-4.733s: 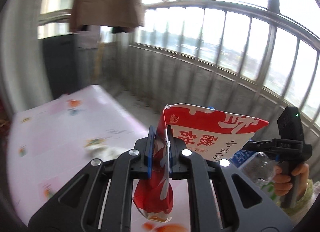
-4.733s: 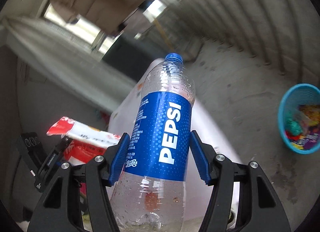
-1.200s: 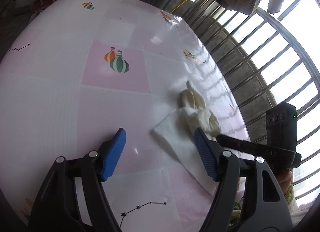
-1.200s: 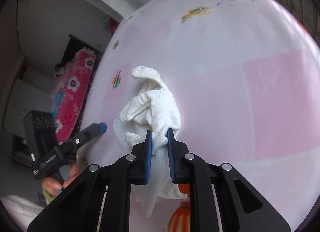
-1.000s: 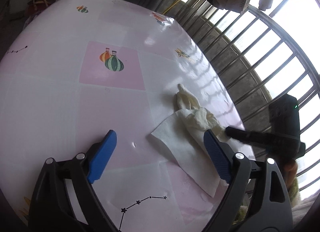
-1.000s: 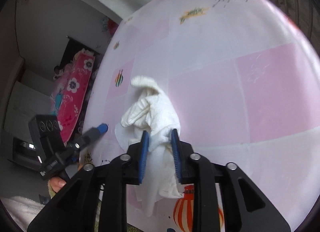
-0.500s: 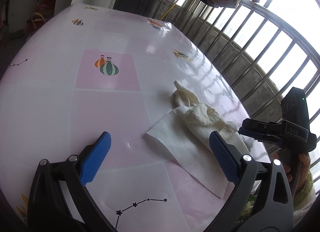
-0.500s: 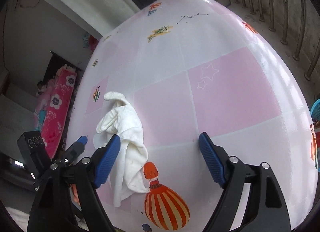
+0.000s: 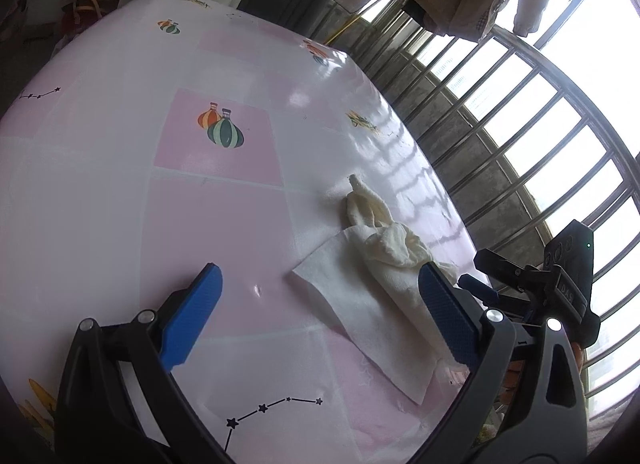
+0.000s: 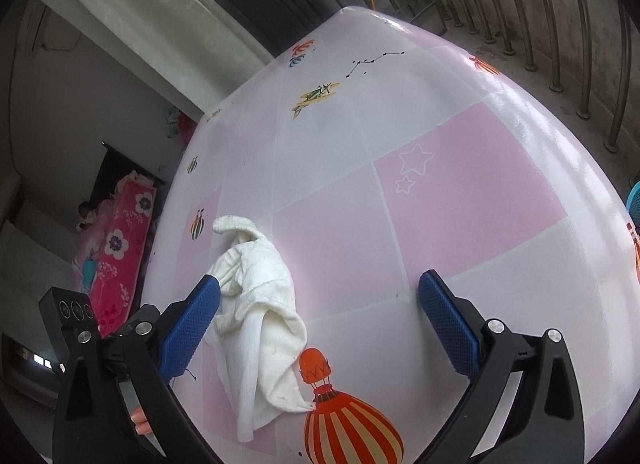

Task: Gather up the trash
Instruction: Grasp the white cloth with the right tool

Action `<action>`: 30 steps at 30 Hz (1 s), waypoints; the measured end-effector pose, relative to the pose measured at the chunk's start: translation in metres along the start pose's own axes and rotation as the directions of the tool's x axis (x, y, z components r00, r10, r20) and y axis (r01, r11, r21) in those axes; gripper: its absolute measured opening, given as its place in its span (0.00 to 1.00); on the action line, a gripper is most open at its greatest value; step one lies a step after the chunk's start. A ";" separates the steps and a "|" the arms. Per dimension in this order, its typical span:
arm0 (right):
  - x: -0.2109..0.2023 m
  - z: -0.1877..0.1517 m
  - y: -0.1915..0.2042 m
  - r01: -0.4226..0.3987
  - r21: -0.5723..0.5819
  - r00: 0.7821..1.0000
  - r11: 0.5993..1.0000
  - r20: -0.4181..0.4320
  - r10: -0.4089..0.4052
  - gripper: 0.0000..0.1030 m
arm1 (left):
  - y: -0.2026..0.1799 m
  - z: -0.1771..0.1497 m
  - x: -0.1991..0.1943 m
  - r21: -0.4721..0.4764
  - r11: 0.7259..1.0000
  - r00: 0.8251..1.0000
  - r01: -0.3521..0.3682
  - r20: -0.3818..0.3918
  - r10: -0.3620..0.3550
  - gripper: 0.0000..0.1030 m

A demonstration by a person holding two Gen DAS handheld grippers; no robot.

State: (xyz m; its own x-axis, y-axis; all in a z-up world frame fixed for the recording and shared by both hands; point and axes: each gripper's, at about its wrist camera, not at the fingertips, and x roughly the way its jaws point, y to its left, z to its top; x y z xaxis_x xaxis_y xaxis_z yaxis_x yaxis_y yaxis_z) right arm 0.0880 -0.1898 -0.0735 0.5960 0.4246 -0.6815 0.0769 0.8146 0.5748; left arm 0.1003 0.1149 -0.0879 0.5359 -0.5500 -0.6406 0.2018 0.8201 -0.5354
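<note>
Left tongs (image 9: 320, 300): spread wide, holding nothing, above the worktop (image 9: 120, 192). Right tongs (image 10: 320, 304): likewise wide apart and empty. A crumpled white cloth (image 10: 260, 304) lies on the pink-and-white checked worktop near its edge on the railing side, by a printed hot-air balloon (image 10: 344, 424). In the left wrist view the cloth (image 9: 384, 264) sits just beside the right-hand blue pad.
</note>
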 end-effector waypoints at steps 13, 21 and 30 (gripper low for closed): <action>0.001 -0.002 0.001 -0.007 -0.031 1.000 0.999 0.015 0.007 0.94 | -0.008 -0.003 0.002 0.028 0.998 0.998 -0.055 -0.027 0.055 0.91; 0.000 -0.001 -0.002 -0.031 -0.038 0.999 0.999 0.012 0.031 0.94 | -0.013 -0.004 0.002 0.076 0.994 0.997 -0.073 -0.024 0.075 0.91; 0.001 0.000 -0.002 -0.033 -0.050 0.999 0.998 0.007 0.034 0.94 | -0.008 -0.004 -0.002 0.049 0.997 0.998 -0.066 0.009 0.066 0.91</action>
State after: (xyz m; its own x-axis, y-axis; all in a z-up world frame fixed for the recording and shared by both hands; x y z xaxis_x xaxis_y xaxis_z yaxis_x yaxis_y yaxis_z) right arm 0.0883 -0.1904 -0.0756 0.6042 0.4490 -0.6583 0.0170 0.8187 0.5740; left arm 0.0950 0.1090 -0.0847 0.5551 -0.4934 -0.6696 0.2056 0.8615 -0.4643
